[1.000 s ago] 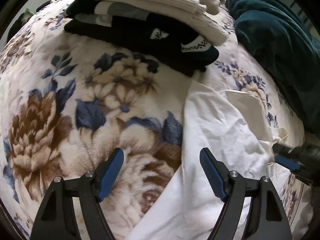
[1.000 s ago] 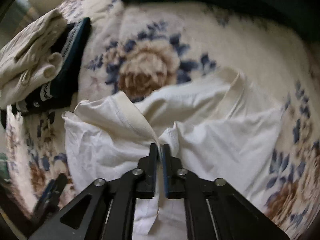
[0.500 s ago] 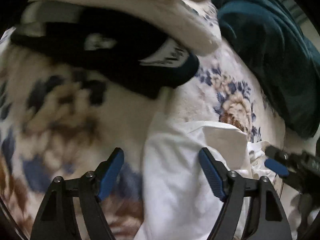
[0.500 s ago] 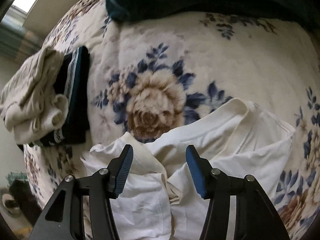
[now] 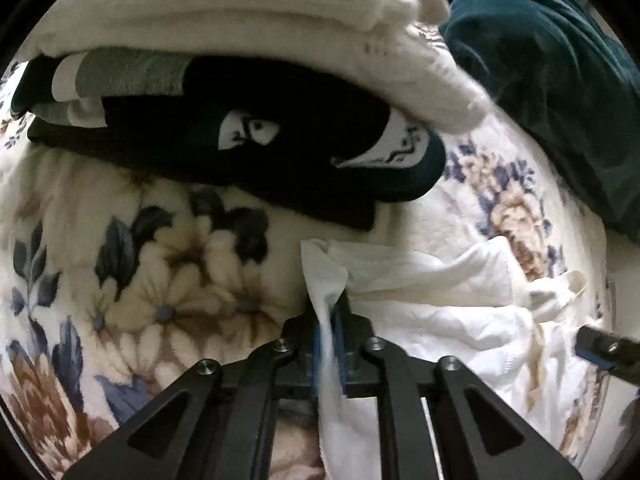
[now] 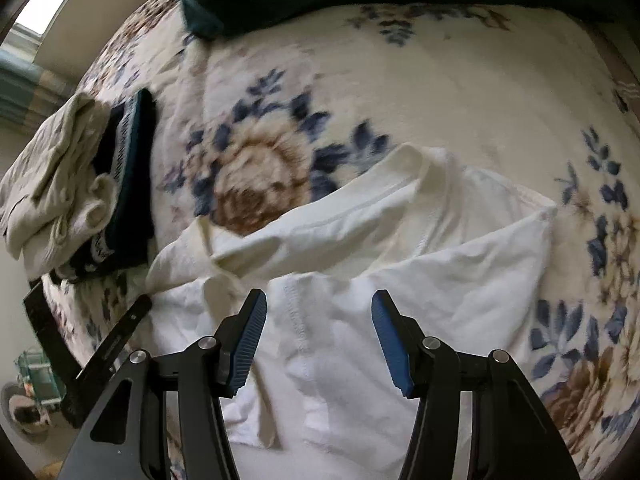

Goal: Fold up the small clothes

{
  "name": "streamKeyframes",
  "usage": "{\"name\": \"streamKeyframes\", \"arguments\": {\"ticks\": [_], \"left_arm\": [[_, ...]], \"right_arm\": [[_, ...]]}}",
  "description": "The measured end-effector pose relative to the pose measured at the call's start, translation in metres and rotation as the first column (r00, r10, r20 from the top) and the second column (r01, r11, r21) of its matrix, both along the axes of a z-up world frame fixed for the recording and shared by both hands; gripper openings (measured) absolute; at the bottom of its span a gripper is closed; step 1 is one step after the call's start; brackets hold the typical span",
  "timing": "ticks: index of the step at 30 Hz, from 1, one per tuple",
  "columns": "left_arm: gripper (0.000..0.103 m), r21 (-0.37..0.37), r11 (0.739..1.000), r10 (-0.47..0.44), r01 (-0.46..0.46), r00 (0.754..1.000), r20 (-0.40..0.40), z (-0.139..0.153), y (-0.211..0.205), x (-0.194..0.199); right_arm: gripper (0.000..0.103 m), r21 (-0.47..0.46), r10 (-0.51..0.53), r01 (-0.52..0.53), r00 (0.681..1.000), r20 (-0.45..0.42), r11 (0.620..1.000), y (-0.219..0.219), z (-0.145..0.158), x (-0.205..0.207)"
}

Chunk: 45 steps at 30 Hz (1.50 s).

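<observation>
Cream plush blanket printed with brown and blue flowers (image 5: 168,280) covers the bed. On it lies a small white cotton T-shirt (image 6: 460,280), crumpled and partly doubled over itself, its ribbed collar band (image 6: 360,196) turned toward the far side in the right wrist view. Left gripper (image 5: 329,322): jaws closing, blue pads already pressed together on a corner of that white shirt, a strip of fabric pinched between them and running back down toward the camera; the free tip of the corner stands up just beyond the fingertips. Right gripper (image 6: 318,336): jaws parted, 2 blue ribbed pads apart with the shirt's stitched seam lying beneath the gap, neither pad pressing on cloth. In the left wrist view the right gripper's tip shows at the right edge, beside the rumpled far end of the shirt. Just beyond the pinched corner sits a folded pile of clothes (image 5: 224,80): a black garment with white patterned patches (image 5: 256,160) at the bottom, a grey and white piece (image 5: 124,76) above it at the left, a thick cream knit (image 5: 224,8) on top. The pile is near the shirt, not touching it. A dark teal velvety cloth (image 5: 560,88) lies bunched along the far right of the blanket.
</observation>
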State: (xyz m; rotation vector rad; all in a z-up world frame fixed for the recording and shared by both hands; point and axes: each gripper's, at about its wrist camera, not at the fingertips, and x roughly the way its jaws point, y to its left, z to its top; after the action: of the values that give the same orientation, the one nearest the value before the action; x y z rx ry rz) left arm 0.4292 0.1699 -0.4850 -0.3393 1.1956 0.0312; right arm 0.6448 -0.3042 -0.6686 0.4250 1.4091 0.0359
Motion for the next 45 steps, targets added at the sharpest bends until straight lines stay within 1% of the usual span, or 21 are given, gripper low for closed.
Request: {"name": "streamKeyframes", "arguments": {"ticks": [1, 3, 4, 6, 9, 12, 13, 14, 15, 16, 20, 26, 31, 34, 36, 37, 38, 40, 42, 44, 45], "left_arm": [[0.014, -0.007, 1.0, 0.012, -0.013, 1.0, -0.01, 0.002, 0.001, 0.0], [0.031, -0.035, 0.997, 0.072, -0.072, 0.997, -0.001, 0.012, 0.009, -0.004], [0.049, -0.044, 0.995, 0.089, -0.089, 0.996, 0.011, 0.018, 0.012, -0.006], [0.065, -0.05, 0.99, 0.136, -0.134, 0.99, 0.042, 0.027, 0.021, -0.013], [0.066, -0.034, 0.987, 0.156, -0.155, 0.987, 0.042, 0.028, 0.029, -0.013], [0.066, -0.04, 0.984, 0.173, -0.172, 0.985, 0.02, 0.022, 0.034, -0.016], [0.066, -0.043, 0.984, 0.172, -0.171, 0.985, 0.018, 0.021, 0.035, -0.017], [0.066, -0.046, 0.985, 0.17, -0.169, 0.985, 0.017, 0.022, 0.034, -0.017], [0.066, -0.037, 0.986, 0.165, -0.164, 0.986, 0.015, 0.021, 0.033, -0.017], [0.066, -0.028, 0.988, 0.153, -0.152, 0.988, 0.018, 0.019, 0.028, -0.017], [0.066, 0.003, 0.994, 0.11, -0.11, 0.994, 0.015, 0.014, 0.014, -0.009], [0.066, 0.031, 0.995, 0.099, -0.099, 0.995, 0.006, 0.01, 0.007, 0.001], [0.066, 0.038, 0.996, 0.08, -0.08, 0.997, 0.005, 0.014, 0.0, 0.002], [0.066, 0.061, 0.996, 0.067, -0.069, 0.997, 0.031, 0.034, -0.004, -0.02], [0.066, 0.076, 0.996, 0.044, -0.047, 0.998, 0.041, 0.045, -0.016, -0.037], [0.066, 0.087, 0.996, 0.021, -0.025, 0.999, 0.047, 0.051, -0.026, -0.049], [0.066, 0.097, 0.995, -0.004, -0.001, 0.999, 0.051, 0.053, -0.034, -0.057], [0.066, 0.164, 0.984, -0.075, 0.069, 0.997, 0.03, 0.052, -0.059, -0.073], [0.066, 0.188, 0.975, -0.121, 0.118, 0.993, 0.002, 0.048, -0.08, -0.088], [0.066, 0.199, 0.971, -0.132, 0.132, 0.991, -0.014, 0.05, -0.091, -0.1], [0.066, 0.209, 0.968, -0.137, 0.138, 0.99, -0.022, 0.056, -0.1, -0.111]], "right_arm": [[0.057, 0.009, 0.015, -0.015, 1.0, 0.0, 1.0, 0.005, 0.0, 0.0], [0.057, 0.03, 0.055, -0.055, 0.998, 0.003, 0.998, 0.02, -0.001, 0.002], [0.057, 0.039, 0.073, -0.073, 0.997, 0.003, 0.997, 0.026, -0.001, 0.002], [0.057, 0.044, 0.124, -0.124, 0.992, 0.002, 0.991, 0.043, -0.006, 0.005], [0.057, 0.064, 0.171, -0.169, 0.985, -0.025, 0.984, 0.063, -0.02, 0.007], [0.057, 0.044, 0.194, -0.191, 0.978, -0.071, 0.981, 0.08, -0.038, 0.007], [0.051, 0.025, 0.193, -0.191, 0.978, -0.078, 0.981, 0.084, -0.043, 0.007], [0.027, 0.016, 0.194, -0.194, 0.978, -0.069, 0.981, 0.087, -0.043, 0.006], [0.012, -0.021, 0.201, -0.203, 0.978, -0.058, 0.979, 0.09, -0.04, 0.003], [0.002, -0.041, 0.203, -0.205, 0.978, -0.05, 0.978, 0.092, -0.037, 0.001], [0.002, -0.089, 0.183, -0.18, 0.983, 0.03, 0.98, 0.089, -0.008, -0.017], [0.002, -0.103, 0.134, -0.129, 0.99, 0.042, 0.986, 0.079, 0.008, -0.03], [0.002, -0.134, 0.095, -0.095, 0.995, -0.01, 0.986, 0.061, -0.004, -0.027], [0.003, -0.128, 0.093, -0.1, 0.994, -0.054, 0.987, 0.055, -0.019, -0.024], [0.006, -0.084, 0.074, -0.081, 0.994, -0.086, 0.993, 0.049, -0.023, -0.022], [0.017, -0.077, 0.066, -0.072, 0.994, -0.087, 0.994, 0.046, -0.021, -0.022], [0.035, -0.054, 0.058, -0.062, 0.995, -0.08, 0.997, 0.041, -0.016, -0.024], [0.052, -0.017, 0.042, -0.043, 0.998, -0.052, 0.999, 0.03, -0.003, -0.031], [0.054, -0.006, 0.026, -0.026, 0.999, -0.027, 1.0, 0.015, 0.012, -0.043], [0.07, -0.011, 0.005, -0.005, 1.0, -0.021, 1.0, -0.002, 0.024, -0.057], [0.071, -0.01, -0.007, 0.007, 1.0, -0.021, 1.0, -0.013, 0.03, -0.067]]}}
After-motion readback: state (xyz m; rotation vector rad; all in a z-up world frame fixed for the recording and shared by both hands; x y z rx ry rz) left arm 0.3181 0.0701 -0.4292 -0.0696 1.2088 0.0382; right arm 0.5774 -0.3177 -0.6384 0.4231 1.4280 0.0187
